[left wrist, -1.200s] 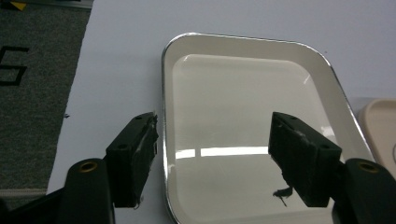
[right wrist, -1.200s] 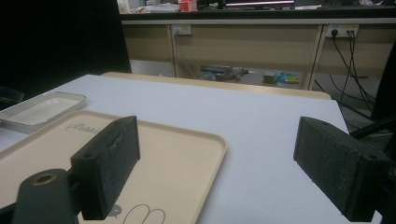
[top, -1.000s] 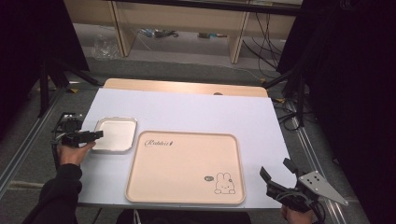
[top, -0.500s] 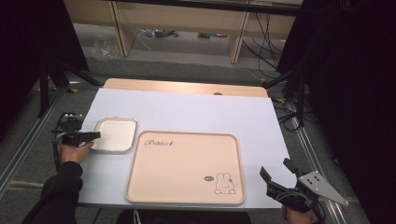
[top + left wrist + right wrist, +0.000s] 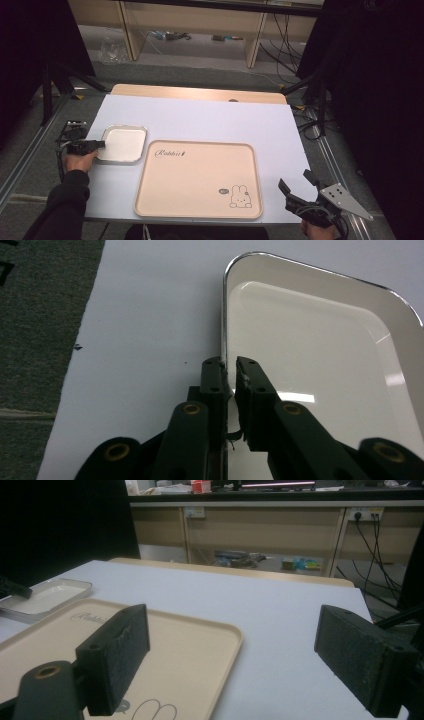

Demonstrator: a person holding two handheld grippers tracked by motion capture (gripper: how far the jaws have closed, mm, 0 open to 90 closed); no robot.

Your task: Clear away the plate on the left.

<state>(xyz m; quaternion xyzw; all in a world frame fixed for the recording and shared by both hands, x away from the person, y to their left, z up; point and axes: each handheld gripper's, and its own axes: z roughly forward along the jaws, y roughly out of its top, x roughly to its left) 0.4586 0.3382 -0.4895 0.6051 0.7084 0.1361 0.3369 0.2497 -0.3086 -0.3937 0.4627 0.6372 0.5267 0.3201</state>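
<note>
At the left edge of the high view, the left gripper (image 5: pixel 95 145) is clamped on the rim of a small white tray (image 5: pixel 123 144), the person's left hand (image 5: pixel 79 161) behind it. Seen from the left gripper view, its 2 black jaws pinch the metal-edged rim of that tray (image 5: pixel 320 350), 1 jaw outside and 1 inside, and the tray lies flat on the white table cover (image 5: pixel 150 315). Just right of it in the high view, near the frame's lower centre, lies a large beige tray (image 5: pixel 200 180) with a rabbit drawing (image 5: pixel 240 197) in its lower right corner. Toward the lower right of that frame, the right gripper (image 5: pixel 296 187) sits at the table's corner, jaws wide apart and holding nothing; in the right gripper view the beige tray (image 5: pixel 200 640) lies ahead of them at the left.
</note>
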